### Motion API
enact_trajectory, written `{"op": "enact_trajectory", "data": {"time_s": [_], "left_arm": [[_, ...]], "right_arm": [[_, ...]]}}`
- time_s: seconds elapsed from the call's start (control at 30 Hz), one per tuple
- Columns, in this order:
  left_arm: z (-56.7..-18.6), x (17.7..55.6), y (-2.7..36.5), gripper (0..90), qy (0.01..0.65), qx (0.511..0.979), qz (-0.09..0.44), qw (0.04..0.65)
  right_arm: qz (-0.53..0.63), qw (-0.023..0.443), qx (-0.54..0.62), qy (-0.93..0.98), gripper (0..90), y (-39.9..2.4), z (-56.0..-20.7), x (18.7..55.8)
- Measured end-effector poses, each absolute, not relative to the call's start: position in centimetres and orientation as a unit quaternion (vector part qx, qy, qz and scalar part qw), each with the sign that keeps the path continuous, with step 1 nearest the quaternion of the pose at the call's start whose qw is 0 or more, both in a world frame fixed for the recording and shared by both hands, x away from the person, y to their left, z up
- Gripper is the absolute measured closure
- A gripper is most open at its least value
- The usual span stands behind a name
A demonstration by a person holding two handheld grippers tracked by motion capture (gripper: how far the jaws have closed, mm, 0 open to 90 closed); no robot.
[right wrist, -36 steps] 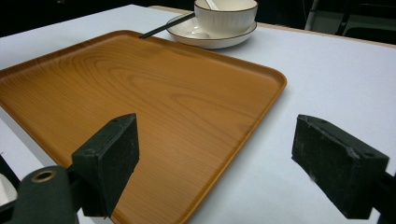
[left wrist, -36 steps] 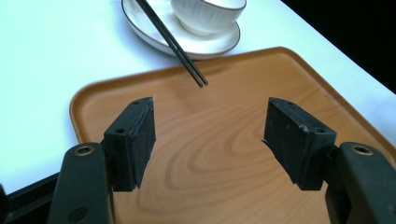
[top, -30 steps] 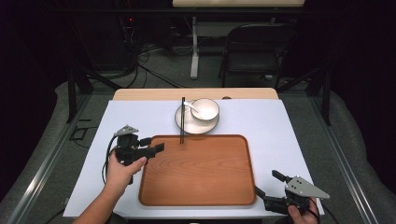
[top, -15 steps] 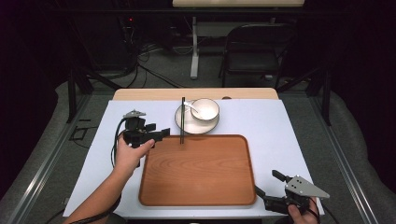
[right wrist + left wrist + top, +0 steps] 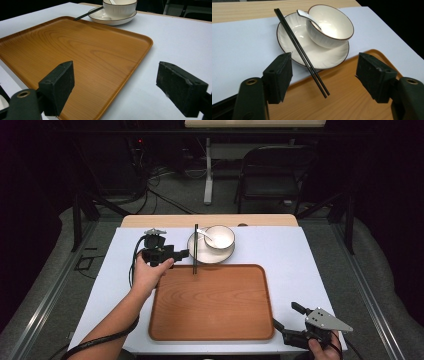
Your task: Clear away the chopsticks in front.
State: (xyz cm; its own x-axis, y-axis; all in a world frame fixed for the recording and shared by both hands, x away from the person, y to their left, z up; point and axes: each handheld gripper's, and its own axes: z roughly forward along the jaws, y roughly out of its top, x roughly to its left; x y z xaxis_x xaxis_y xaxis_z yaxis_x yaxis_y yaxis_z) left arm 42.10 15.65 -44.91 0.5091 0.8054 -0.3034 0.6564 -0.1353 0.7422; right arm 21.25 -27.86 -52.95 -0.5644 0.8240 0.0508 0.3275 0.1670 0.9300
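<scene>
Mostly white table (image 5: 310, 265), wooden tray (image 5: 210, 302), dark room

a: how many dishes sit there?
b: one bowl (image 5: 219, 236), one plate (image 5: 206, 255), one white spoon (image 5: 308, 17).
a: and the rest?
b: two black chopsticks (image 5: 300, 48), one wooden tray (image 5: 212, 305), one chair (image 5: 272, 172) behind the bench.
</scene>
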Motion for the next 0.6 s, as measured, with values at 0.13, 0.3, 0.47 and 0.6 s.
{"op": "enact_trajectory", "data": {"time_s": [0.13, 0.3, 0.47, 0.6], "left_arm": [[-44.7, 43.0, 15.3, 33.9, 0.491, 0.749, 0.09, 0.436], [-44.7, 44.1, 15.0, 36.5, 0.497, 0.75, 0.091, 0.427], [-45.0, 45.2, 14.6, 36.8, 0.499, 0.751, 0.096, 0.422], [-45.3, 45.9, 14.0, 36.9, 0.501, 0.755, 0.102, 0.41]], "right_arm": [[0.508, 0.243, 0.399, 0.724, 14.6, -27.9, -52.9, 21.3], [0.509, 0.243, 0.399, 0.723, 14.6, -27.9, -53.0, 21.3], [0.509, 0.242, 0.4, 0.723, 14.6, -27.9, -53.0, 21.3], [0.509, 0.243, 0.399, 0.723, 14.6, -27.9, -53.0, 21.3]]}}
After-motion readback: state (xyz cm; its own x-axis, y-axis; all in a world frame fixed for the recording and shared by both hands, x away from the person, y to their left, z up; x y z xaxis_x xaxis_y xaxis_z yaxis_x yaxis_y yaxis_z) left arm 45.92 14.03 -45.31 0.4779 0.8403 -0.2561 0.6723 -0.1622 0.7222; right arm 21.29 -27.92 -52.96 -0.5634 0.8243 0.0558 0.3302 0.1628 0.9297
